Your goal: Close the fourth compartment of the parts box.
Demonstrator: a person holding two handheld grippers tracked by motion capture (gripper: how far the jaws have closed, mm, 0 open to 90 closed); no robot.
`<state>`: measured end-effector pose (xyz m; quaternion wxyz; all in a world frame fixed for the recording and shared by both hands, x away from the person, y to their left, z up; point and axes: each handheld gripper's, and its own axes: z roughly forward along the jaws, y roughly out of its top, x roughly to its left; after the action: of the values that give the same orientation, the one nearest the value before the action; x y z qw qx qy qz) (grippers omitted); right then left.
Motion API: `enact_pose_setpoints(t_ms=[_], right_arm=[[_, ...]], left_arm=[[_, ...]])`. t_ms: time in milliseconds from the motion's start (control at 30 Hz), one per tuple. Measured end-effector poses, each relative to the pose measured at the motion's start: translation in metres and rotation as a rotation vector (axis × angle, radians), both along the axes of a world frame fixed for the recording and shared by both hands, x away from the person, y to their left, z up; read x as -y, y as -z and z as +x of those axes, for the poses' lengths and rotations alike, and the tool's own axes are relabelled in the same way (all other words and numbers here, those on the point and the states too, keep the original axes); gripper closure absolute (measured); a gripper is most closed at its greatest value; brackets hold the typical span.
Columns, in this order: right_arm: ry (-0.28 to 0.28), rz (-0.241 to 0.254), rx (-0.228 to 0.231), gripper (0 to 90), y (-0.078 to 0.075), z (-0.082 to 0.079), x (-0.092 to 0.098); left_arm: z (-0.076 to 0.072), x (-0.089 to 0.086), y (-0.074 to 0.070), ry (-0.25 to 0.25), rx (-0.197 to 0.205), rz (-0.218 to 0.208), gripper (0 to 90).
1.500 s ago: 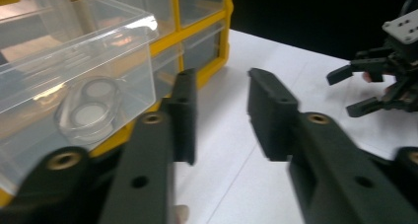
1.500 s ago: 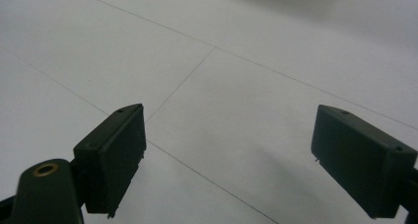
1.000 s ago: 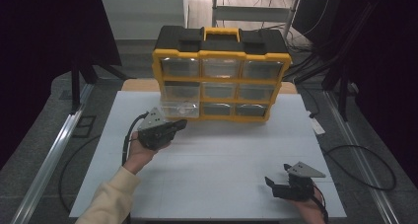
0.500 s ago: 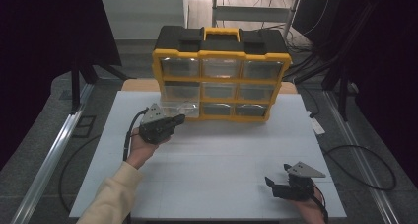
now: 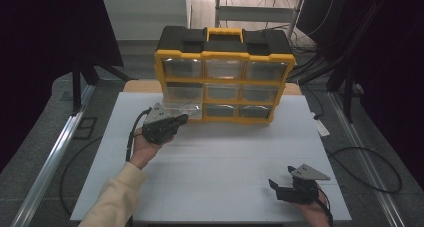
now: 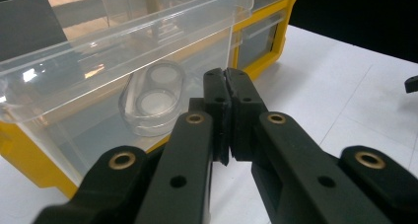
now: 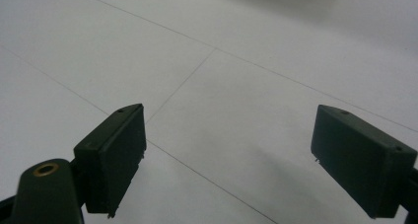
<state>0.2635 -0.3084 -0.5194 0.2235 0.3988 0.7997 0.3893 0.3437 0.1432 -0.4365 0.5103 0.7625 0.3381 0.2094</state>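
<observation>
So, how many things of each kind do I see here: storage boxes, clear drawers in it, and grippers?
Yellow storage box: 1
Clear drawers: 9, with the bottom left drawer pulled out
Grippers: 2, the left gripper with fingers shut, the right gripper with fingers open
Total: 12

No text, label, brand, number or sign can be read in these views. The yellow and black drawer cabinet (image 5: 224, 74) carries no legible marking on its frame, handle or clear drawers, and the pulled-out clear drawer (image 6: 123, 61) is plain. The white surface (image 5: 225, 157) bears only thin seam lines, with no writing.
</observation>
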Motion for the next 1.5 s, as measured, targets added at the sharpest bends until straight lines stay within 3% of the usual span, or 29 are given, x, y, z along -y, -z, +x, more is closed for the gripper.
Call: enact_pose_setpoints(t_ms=[933, 1500], right_arm=[[0.001, 0.001, -0.004, 14.0, 0.0, 0.0, 0.001], [0.001, 0.002, -0.005, 14.0, 0.0, 0.0, 0.001]], left_arm=[[0.014, -0.002, 0.002, -0.063, -0.018, -0.017, 87.0], [0.02, 0.0, 0.001, -0.069, -0.024, -0.007, 87.1]])
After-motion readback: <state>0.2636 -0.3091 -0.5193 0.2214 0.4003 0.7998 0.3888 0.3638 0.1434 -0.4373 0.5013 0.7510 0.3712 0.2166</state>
